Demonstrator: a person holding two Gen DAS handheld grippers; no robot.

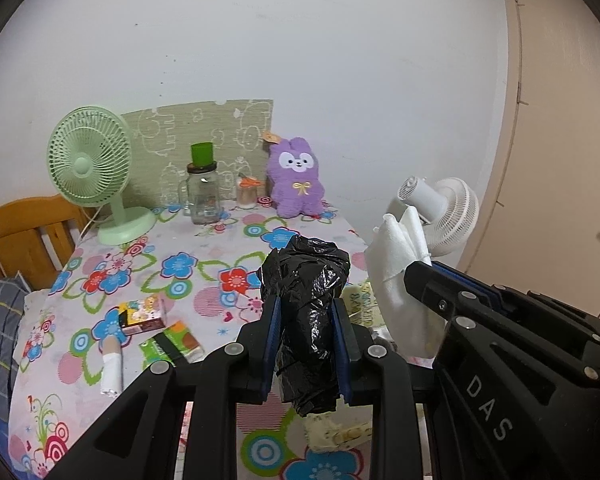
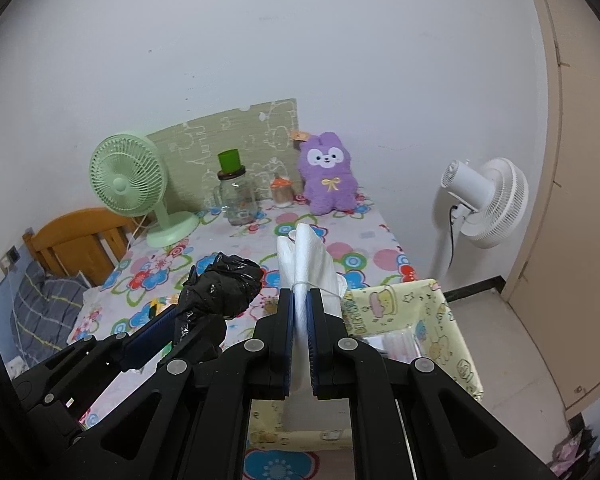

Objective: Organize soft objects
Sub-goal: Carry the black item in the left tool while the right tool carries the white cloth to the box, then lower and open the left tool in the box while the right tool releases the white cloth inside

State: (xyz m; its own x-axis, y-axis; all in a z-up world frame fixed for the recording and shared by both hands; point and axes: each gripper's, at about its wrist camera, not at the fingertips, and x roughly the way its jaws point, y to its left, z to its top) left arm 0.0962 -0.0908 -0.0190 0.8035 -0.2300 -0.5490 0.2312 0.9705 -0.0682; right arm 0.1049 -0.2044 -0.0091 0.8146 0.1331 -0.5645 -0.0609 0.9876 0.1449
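Observation:
My left gripper (image 1: 306, 308) is shut on a crumpled black plastic bag (image 1: 306, 280), held above the flowered table (image 1: 160, 272). To its right, my right gripper (image 2: 300, 300) is shut on a bundle of white cloth (image 2: 310, 256) tied with a thin string. In the right wrist view the left gripper (image 2: 188, 300) with the black bag (image 2: 224, 284) sits lower left. In the left wrist view the right gripper (image 1: 418, 270) and the white cloth (image 1: 398, 256) show on the right. A yellow fabric box (image 2: 452, 320) stands below the right gripper. A purple plush bunny (image 1: 296, 178) leans against the wall.
At the back stand a green desk fan (image 1: 90, 168), a glass jar (image 1: 202, 194) with a green cup on it, and a small jar (image 1: 247, 192). Small packets (image 1: 144, 314) and a white roll (image 1: 112, 368) lie at front left. A white floor fan (image 2: 484, 200) stands right, near a door (image 2: 572, 240).

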